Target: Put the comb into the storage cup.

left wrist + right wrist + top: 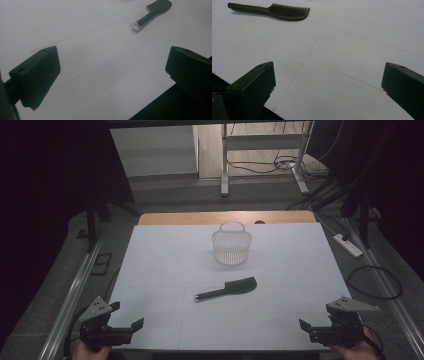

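Black plastic comb (227,288) lies mid-tabletop (165,260), near a white mesh basket (231,245); my left tongs (125,316) and right tongs (311,325) wait at the near corners, jaws wide apart, empty.

Left claw (131,316) and right claw (305,326), both agape.

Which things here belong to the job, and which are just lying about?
In the job: black comb, white mesh basket, left gripper and right gripper, both open and empty.

Lying about: power strip and cables on the floor, desk frame behind.
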`<state>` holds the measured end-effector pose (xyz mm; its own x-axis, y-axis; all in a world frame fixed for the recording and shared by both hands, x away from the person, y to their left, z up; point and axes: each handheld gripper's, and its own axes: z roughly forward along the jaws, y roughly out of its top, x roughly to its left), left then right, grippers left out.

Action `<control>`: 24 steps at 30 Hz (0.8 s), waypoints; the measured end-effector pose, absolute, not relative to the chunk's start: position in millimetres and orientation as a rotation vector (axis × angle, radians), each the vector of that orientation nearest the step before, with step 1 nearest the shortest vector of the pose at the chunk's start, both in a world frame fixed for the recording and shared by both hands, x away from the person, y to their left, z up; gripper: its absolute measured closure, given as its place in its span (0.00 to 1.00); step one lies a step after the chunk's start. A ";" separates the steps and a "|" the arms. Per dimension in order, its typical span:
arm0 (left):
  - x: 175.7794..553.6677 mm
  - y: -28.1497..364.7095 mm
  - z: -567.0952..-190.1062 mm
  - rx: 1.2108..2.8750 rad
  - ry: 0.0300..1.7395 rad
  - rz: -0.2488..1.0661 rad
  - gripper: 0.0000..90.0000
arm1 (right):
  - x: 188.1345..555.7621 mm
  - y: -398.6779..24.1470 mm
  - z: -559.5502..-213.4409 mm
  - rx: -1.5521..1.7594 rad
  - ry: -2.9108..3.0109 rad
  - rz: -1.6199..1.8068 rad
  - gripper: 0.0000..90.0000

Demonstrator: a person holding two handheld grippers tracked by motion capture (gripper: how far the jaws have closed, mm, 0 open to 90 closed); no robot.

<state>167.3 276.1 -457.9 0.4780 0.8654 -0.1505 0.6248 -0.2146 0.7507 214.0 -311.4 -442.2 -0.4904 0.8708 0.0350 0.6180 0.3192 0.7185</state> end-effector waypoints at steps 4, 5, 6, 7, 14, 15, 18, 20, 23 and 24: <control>167.0 276.9 -458.1 1.933 1.238 0.383 0.01 | 214.0 -310.7 -442.2 1.324 2.235 0.972 0.00; 167.0 277.1 -458.1 1.933 1.238 0.382 0.01 | 214.1 -310.6 -442.2 1.323 2.236 0.971 0.00; 167.0 277.1 -458.1 1.933 1.238 0.382 0.01 | 214.1 -310.4 -442.2 1.324 2.237 0.970 0.00; 167.1 277.1 -458.2 1.933 1.237 0.382 0.01 | 214.1 -310.4 -442.2 1.324 2.237 0.970 0.00; 167.5 276.7 -458.2 1.936 1.240 0.381 0.01 | 214.6 -310.3 -442.6 1.328 2.242 0.963 0.00; 167.6 277.0 -458.3 1.933 1.243 0.380 0.01 | 214.7 -310.4 -442.6 1.330 2.243 0.963 0.00; 167.8 277.6 -458.5 1.927 1.249 0.374 0.01 | 214.9 -310.1 -442.7 1.327 2.247 0.958 0.00; 168.1 278.0 -458.6 1.925 1.249 0.368 0.01 | 215.0 -309.9 -442.8 1.327 2.248 0.958 0.00; 169.3 278.1 -458.8 1.932 1.251 0.355 0.01 | 215.0 -310.1 -442.8 1.327 2.250 0.959 0.00; 169.6 277.8 -458.8 1.934 1.251 0.353 0.01 | 215.0 -310.2 -442.7 1.326 2.250 0.960 0.00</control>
